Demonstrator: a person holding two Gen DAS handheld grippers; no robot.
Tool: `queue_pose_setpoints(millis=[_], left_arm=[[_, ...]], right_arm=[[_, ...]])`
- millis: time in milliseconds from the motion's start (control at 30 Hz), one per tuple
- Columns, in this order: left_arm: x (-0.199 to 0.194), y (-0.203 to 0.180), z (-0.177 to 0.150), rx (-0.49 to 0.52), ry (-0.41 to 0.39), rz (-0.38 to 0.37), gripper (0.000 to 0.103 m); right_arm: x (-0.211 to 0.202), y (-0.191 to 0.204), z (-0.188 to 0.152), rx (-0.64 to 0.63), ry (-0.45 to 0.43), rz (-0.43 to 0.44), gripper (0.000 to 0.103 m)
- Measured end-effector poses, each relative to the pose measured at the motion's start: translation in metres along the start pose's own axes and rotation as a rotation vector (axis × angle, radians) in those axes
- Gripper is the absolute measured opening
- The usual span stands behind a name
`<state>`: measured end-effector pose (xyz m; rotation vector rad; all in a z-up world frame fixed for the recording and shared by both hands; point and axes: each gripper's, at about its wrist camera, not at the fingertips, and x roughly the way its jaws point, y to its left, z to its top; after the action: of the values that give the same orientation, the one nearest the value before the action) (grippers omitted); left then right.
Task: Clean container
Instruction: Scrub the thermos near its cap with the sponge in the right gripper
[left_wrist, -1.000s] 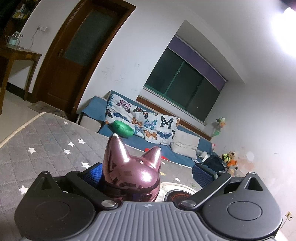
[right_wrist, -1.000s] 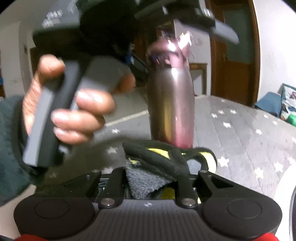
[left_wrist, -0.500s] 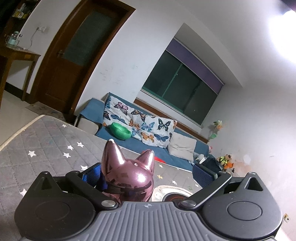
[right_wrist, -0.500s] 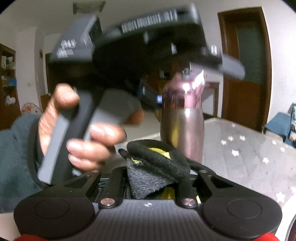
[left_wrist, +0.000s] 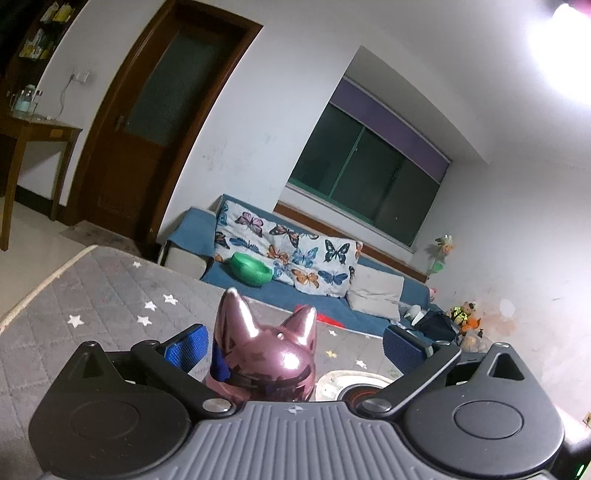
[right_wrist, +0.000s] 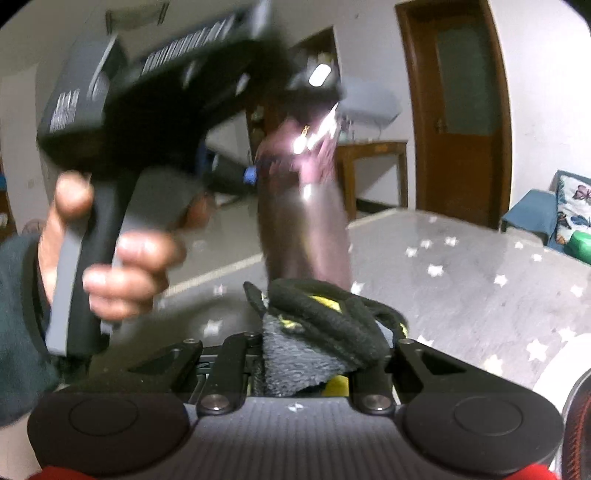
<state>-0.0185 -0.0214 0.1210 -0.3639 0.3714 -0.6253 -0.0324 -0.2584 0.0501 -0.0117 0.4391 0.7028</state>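
Note:
A shiny pink metal bottle (right_wrist: 306, 229) with a cat-ear lid (left_wrist: 266, 354) stands upright over the grey star-patterned table cover (left_wrist: 92, 295). My left gripper (left_wrist: 293, 347) is open, its blue pads (left_wrist: 184, 350) wide apart around the lid. The lid sits nearer the left pad, with a clear gap to the right one. In the right wrist view a hand (right_wrist: 122, 258) holds that gripper's handle, blurred by motion. My right gripper (right_wrist: 317, 343) is shut on a black and grey cloth (right_wrist: 317, 332) with yellow patches, just in front of the bottle's lower body. The bottle's base is hidden.
A round white-rimmed object (left_wrist: 351, 382) lies on the table beyond the bottle. Past the table's far edge is a blue sofa (left_wrist: 332, 306) with butterfly cushions and a green bowl (left_wrist: 251, 269). A wooden door (left_wrist: 147, 129) and a side table (left_wrist: 33, 129) stand at the left.
The lid has sunk a little lower between the left jaws as that gripper tilted. In the right view the bottle and left gripper have grown larger and shifted left, now blurred.

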Motion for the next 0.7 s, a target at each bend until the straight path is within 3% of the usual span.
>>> queue_pose_setpoints(millis=[267,433,700], left_arm=[[-0.003,-0.008,0.003,0.034,-0.015,-0.006,0.099],[-0.003,-0.008,0.002,0.038,-0.015,-0.005,0.098],[0.001,-0.009,0.001,0.052,-0.005,0.003,0.098]], right_arm=[[-0.028,0.000,0.049,-0.028,-0.143,-0.001,0.018],[-0.016,-0.011,0.040,-0.015,-0.123,0.015,0.018],[0.008,-0.021,0.020,-0.008,-0.012,0.006,0.018]])
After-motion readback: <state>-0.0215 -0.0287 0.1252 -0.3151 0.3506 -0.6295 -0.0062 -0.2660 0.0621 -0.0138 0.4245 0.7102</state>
